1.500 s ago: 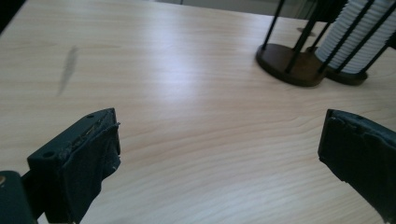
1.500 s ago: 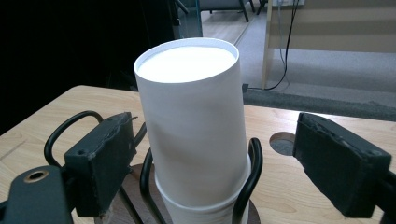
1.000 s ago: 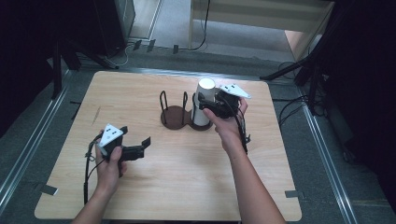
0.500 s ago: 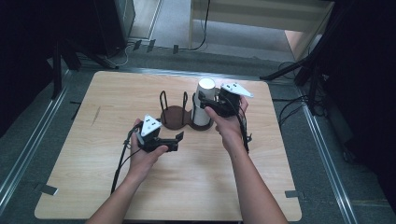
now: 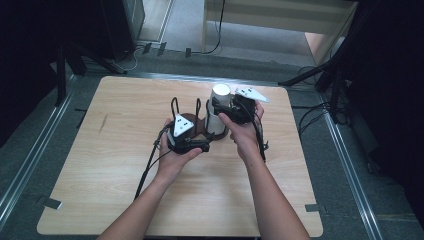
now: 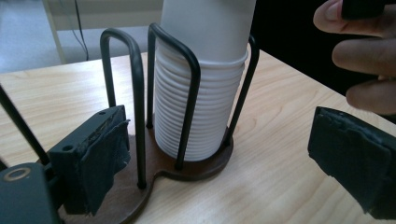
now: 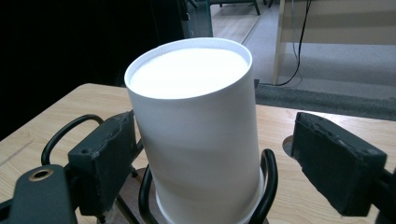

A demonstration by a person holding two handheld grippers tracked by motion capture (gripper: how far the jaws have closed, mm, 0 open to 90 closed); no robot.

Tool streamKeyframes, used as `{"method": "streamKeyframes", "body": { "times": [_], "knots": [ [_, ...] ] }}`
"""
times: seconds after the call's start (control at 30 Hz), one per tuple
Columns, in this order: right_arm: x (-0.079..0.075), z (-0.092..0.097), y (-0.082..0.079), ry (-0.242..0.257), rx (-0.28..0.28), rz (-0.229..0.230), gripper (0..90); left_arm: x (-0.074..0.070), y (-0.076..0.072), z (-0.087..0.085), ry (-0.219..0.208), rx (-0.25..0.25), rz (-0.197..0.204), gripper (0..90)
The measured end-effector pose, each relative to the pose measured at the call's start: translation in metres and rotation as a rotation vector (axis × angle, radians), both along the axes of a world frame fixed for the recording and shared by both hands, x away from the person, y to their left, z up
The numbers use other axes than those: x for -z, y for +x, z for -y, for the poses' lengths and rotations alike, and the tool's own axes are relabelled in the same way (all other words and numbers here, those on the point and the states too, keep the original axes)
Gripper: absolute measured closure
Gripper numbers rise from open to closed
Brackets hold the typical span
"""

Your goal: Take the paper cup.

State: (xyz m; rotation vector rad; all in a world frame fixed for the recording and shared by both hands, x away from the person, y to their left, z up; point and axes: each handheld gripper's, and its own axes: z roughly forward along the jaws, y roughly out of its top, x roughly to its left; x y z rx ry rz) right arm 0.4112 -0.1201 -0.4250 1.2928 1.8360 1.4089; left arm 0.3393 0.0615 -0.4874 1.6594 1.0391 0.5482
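High view: bench carries holder w/ cup stack, upright, long axis vertical, closed bottoms up. Right gripper fingers gape either side of top cup, left pad maybe touching, no squeeze. Left gripper, fingers just narrowing but open, empty, stack ahead between them. Prob. nothing pulled yet; grab and lift-off remain.

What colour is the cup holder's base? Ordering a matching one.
Dark brown base; left gripper view.
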Motion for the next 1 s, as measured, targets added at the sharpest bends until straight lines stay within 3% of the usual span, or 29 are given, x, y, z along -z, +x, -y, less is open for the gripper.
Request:
{"method": "streamKeyframes", "body": {
  "times": [0.17, 0.33, 0.77, 0.87, 1.0],
  "knots": [
    [0.0, -0.002, 0.003, -0.012, -0.01, 0.001, 15.0, 0.002, 0.005, 0.008, 0.008, -0.019, 0.024, 10.6],
    [-0.004, -0.004, 0.009, -0.026, -0.024, 0.002, 17.5, 0.006, 0.01, 0.013, 0.044, -0.036, 0.056, 15.1],
    [-0.002, -0.011, 0.018, -0.053, -0.051, -0.006, 26.8, 0.011, 0.016, 0.017, 0.036, -0.053, 0.086, 26.9],
    [-0.002, -0.014, 0.016, -0.077, -0.054, 0.025, 30.0, 0.012, 0.017, 0.017, 0.032, -0.058, 0.089, 28.3],
    [-0.002, -0.015, 0.016, -0.076, -0.054, 0.032, 30.3, 0.012, 0.018, 0.016, 0.027, -0.058, 0.092, 29.3]
  ]
}}
